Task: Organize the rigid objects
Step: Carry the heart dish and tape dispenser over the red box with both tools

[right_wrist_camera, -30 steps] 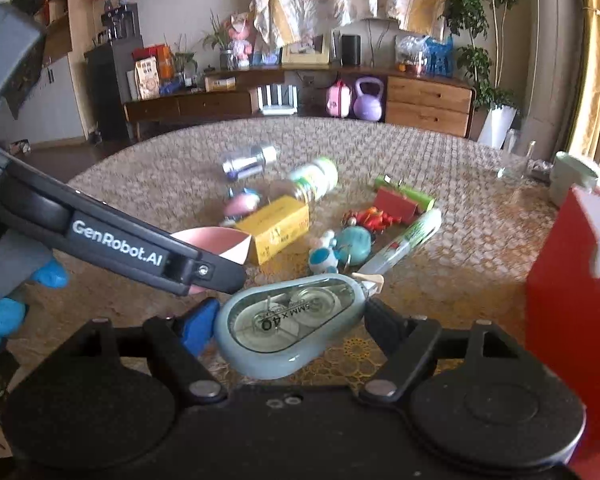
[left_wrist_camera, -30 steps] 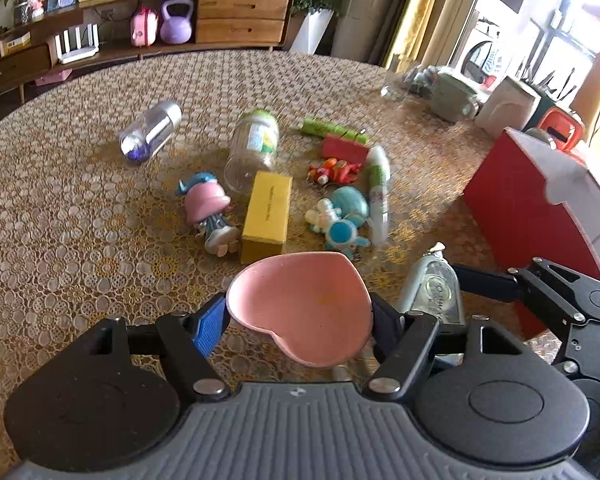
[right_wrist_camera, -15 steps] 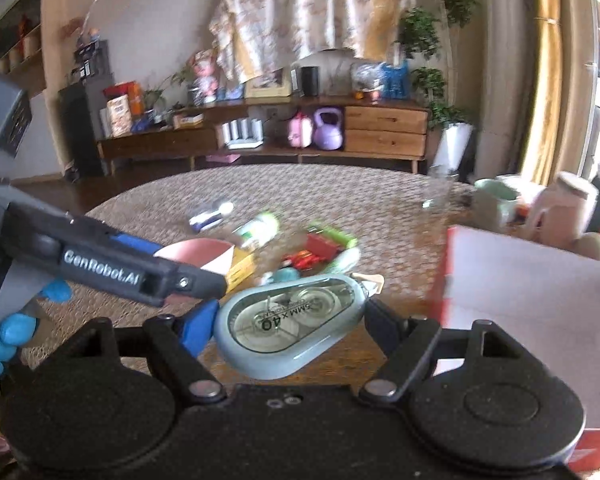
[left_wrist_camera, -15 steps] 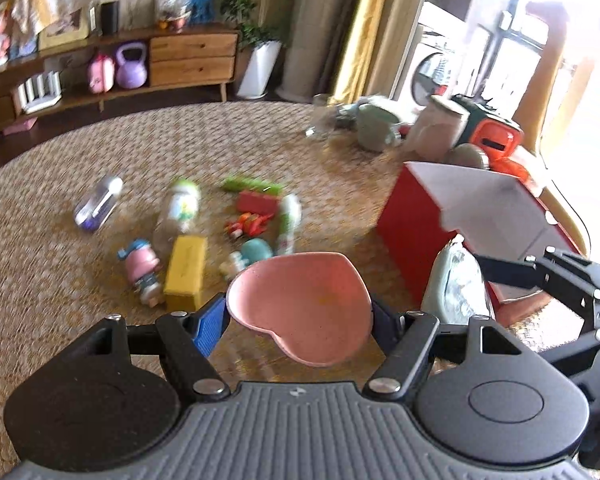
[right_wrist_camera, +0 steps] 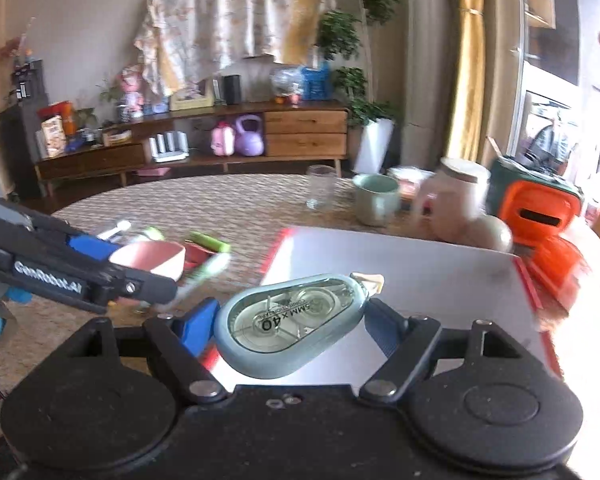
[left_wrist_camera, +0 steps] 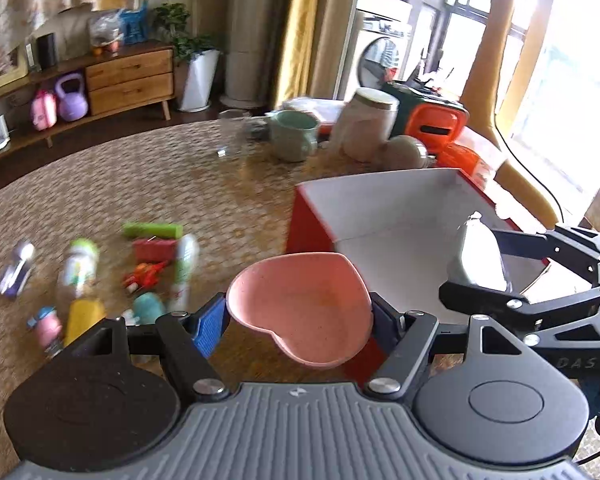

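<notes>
The left gripper squeezes a pink heart dish at the near left edge of the red box. The right gripper squeezes a tape roller over the box. Farther left, toys lie on the table.

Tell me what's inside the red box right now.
The red box shows only bare white inner walls and floor. The correction tape, shut in the right gripper, hangs above the opening. That gripper and the pink heart dish cover the near part.
</notes>
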The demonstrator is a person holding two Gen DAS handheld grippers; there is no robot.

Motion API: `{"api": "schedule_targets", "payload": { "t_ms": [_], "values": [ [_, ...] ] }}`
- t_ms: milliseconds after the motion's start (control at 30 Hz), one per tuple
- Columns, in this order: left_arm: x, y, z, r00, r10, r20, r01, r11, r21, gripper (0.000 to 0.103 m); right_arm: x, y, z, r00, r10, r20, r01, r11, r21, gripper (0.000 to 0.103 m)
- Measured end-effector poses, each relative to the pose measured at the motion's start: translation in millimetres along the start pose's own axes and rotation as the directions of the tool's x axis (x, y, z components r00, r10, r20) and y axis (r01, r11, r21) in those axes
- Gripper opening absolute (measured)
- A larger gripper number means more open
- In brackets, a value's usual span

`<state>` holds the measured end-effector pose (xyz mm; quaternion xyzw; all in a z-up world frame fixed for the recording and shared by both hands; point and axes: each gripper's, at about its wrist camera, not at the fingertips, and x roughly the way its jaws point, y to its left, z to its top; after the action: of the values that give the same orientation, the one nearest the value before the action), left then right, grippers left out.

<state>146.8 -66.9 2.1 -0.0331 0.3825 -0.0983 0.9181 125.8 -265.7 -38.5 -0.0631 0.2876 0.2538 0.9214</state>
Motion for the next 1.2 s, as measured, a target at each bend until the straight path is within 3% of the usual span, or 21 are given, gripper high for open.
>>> {"api": "schedule_targets", "payload": {
  "t_ms": [300, 633, 867, 1200],
  "values": [
    [50.8, -63.3, 39.2, 0.996, -0.063, -0.061, 0.067, 0.995, 0.071, 0.073, 19.0, -58.1, -14.2, 0.995, -0.054, -0.082, 0.054, 0.999, 0.003, 0.079],
    [140.3, -107.8, 65.7, 0.983, -0.021, -0.182, 0.042, 0.992, 0.115, 0.073, 52.2, -91.3, -19.6, 0.976, -0.061, -0.207, 0.052, 0.997, -0.05, 0.079],
    [198.7, -120.2, 70.6, 0.954, 0.009, -0.301, 0.03, 0.992, 0.124, 0.073, 84.4, -102.8, -16.1, 0.932, -0.039, -0.362, 0.017, 0.998, -0.063, 0.078],
    [250.6, -114.0, 63.9, 0.881, 0.043, -0.472, 0.002, 0.996, 0.095, 0.074, 101.0, -111.1, -15.0, 0.883, -0.044, -0.467, 0.012, 0.997, -0.072, 0.079]
  ]
}}
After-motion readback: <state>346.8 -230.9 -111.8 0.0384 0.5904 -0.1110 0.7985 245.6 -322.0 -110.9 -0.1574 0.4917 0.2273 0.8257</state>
